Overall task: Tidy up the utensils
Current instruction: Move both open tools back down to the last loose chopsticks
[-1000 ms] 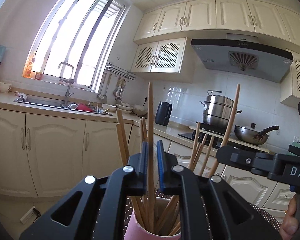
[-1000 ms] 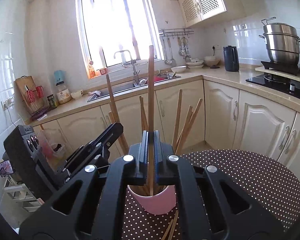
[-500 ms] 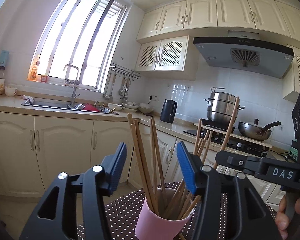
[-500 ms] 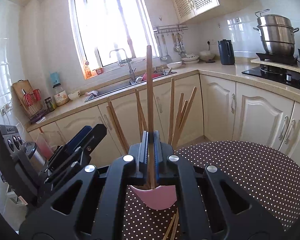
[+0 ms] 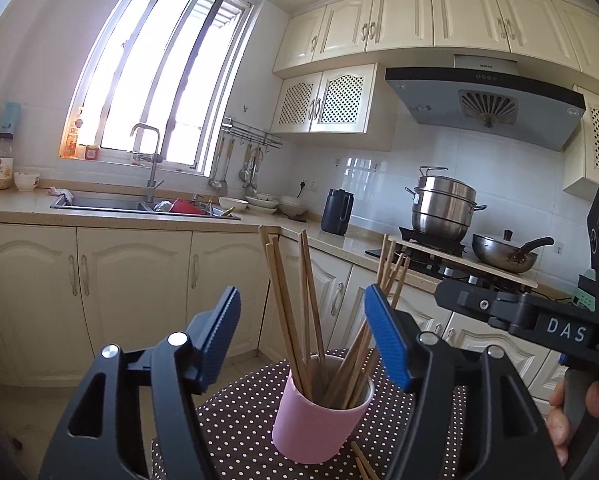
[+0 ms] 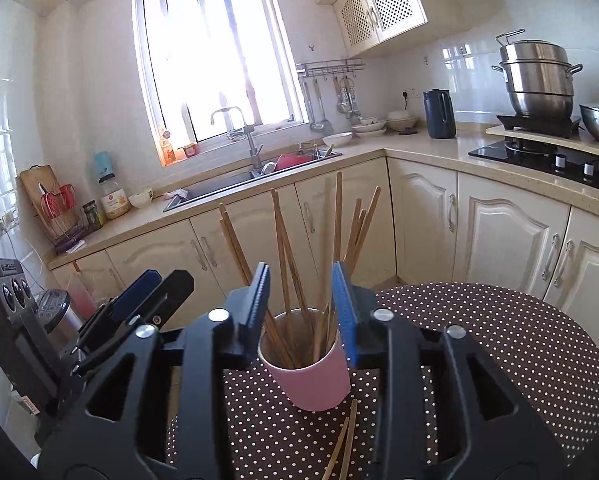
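— Where's the cup?

— The pink cup [image 5: 319,420] stands upright on the dotted tabletop [image 6: 519,340], low in the middle of both views, with wooden chopsticks [image 5: 299,312] fanned out of it.

— And the left tool?

— The left tool [image 5: 301,340] has its jaws spread wide, and they have just been opening. The chopsticks rise in the gap between the blue pads [image 5: 387,340], but neither pad touches them.

— The right one?

— The right tool [image 6: 301,312] has its jaws apart too, though less so, and also just opening. The cup's rim and the sticks show between them; nothing is clamped.

— Anything left lying out?

— Two loose chopsticks [image 6: 347,440] lie flat on the cloth at the bottom centre of the right view — just beside the cup's base.
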`<move>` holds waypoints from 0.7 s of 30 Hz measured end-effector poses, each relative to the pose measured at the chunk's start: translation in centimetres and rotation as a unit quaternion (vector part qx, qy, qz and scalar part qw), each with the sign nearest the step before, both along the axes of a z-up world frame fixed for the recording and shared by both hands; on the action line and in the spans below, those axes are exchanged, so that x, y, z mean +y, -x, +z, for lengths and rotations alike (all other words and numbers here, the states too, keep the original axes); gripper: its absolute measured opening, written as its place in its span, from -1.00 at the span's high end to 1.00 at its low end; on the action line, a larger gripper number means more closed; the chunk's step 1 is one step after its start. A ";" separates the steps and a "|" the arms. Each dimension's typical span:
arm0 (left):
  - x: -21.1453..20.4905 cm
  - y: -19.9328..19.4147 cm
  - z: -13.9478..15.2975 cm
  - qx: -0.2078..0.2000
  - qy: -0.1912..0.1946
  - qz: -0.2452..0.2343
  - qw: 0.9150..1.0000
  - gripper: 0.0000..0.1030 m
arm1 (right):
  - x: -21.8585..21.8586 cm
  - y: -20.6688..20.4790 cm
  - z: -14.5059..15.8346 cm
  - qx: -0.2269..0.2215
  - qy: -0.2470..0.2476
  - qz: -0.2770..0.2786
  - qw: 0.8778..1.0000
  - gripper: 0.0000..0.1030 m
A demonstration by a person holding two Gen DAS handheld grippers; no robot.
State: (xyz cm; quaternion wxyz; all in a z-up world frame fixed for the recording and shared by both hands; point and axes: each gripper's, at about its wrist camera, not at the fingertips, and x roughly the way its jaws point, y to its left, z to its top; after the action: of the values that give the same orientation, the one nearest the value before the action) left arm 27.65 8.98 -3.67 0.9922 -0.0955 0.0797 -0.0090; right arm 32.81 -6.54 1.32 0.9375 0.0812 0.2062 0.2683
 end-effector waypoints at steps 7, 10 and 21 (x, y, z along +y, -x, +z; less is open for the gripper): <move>-1.0 1.2 -0.3 0.051 0.002 -0.026 0.998 -0.24 | -1.8 1.9 -0.3 0.008 0.007 -0.010 1.000 0.22; -2.2 1.5 -0.9 0.075 -0.014 -0.038 0.996 -0.24 | -2.7 2.7 -0.8 0.014 0.013 -0.015 1.000 0.22; -8.2 0.2 -6.6 0.238 -0.095 -0.091 0.962 -0.24 | -5.2 5.1 -5.1 0.066 0.037 -0.023 0.997 0.22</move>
State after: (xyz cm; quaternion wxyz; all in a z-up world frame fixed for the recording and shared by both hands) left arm 27.40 0.76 -10.32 0.9440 0.0072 0.3225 -0.0690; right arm 27.73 -11.79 -3.74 0.9303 0.0688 0.2750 0.2327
